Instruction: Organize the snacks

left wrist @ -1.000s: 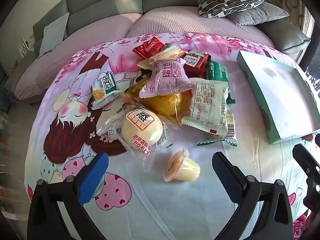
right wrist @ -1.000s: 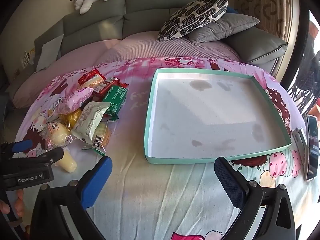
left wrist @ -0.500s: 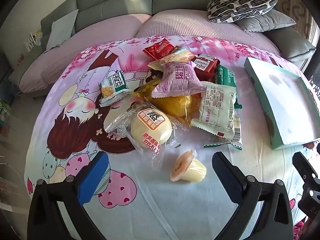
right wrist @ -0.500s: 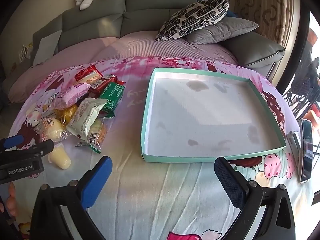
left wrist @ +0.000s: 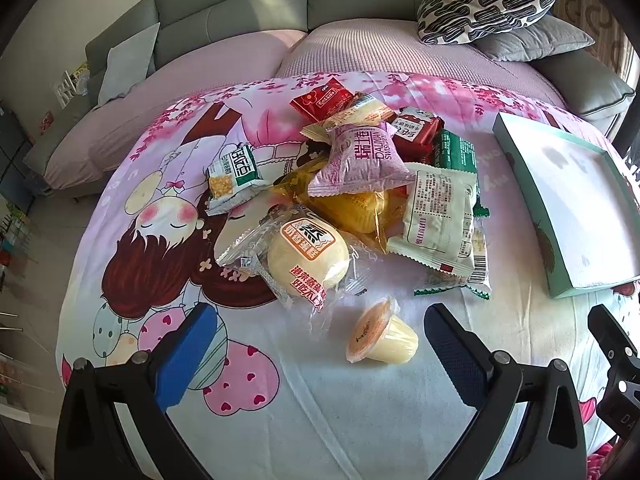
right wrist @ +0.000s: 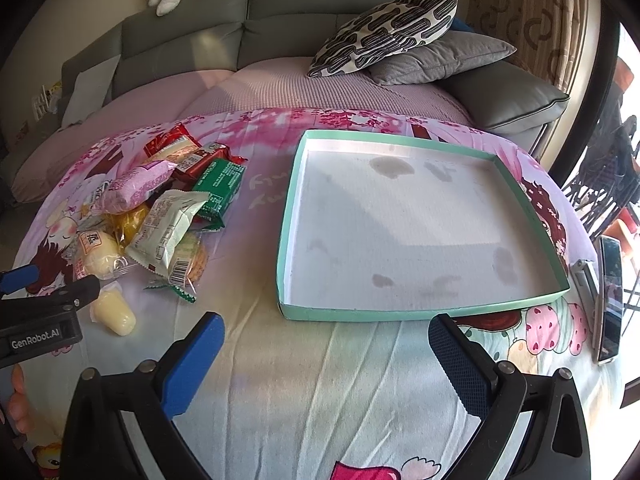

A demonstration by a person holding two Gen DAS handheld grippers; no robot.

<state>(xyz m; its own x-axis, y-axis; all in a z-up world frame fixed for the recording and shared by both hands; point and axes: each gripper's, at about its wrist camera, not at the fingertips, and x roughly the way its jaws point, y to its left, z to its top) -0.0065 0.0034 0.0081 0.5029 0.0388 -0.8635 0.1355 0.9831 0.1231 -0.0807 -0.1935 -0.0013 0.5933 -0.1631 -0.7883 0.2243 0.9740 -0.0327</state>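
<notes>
Nothing is sorted yet: the shallow mint-green cardboard tray lies bare, the heap of wrapped snacks left of it, and both the left gripper and right gripper gape, holding nothing.

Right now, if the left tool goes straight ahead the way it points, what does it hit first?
Most likely the jelly cup: it lies on its side on the cloth between the open fingers of the left tool. Just past it sits the wrapped steamed bun. Depth is unclear, so the tool might pass above the cup.
</notes>
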